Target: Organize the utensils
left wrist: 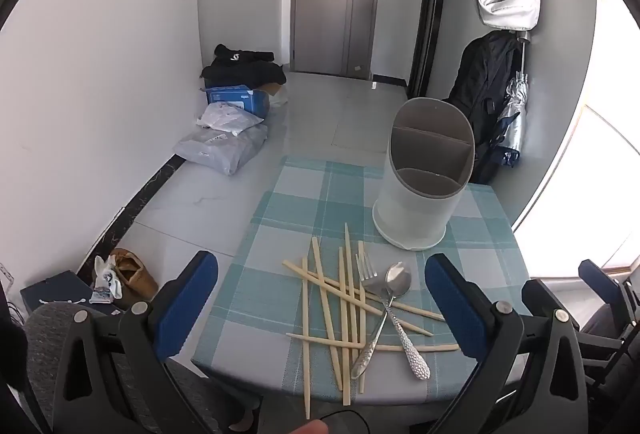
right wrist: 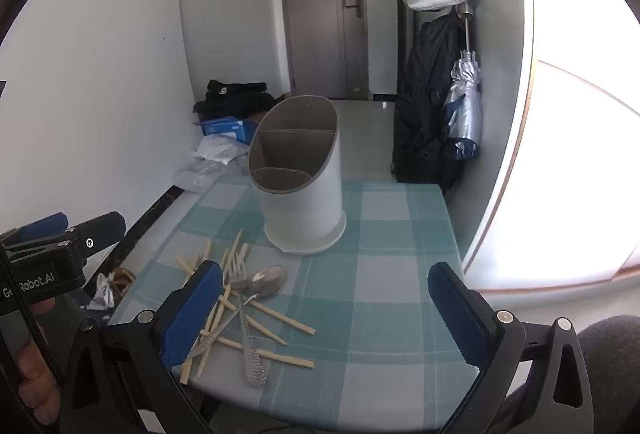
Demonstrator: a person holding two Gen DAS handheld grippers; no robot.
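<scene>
Lying crossed, chopsticks (left wrist: 344, 314) mostly point toward holder (left wrist: 424, 173); both hand-held grippers (left wrist: 320, 298) gape wide, empty.

Only readable bit you've got: "Robot.AI" in white letters on the black body of the left gripper (right wrist: 52, 250), seen from your right wrist view, with the start of the word cut off. The print on the blue box (left wrist: 236, 98) is too blurry to read.
</scene>
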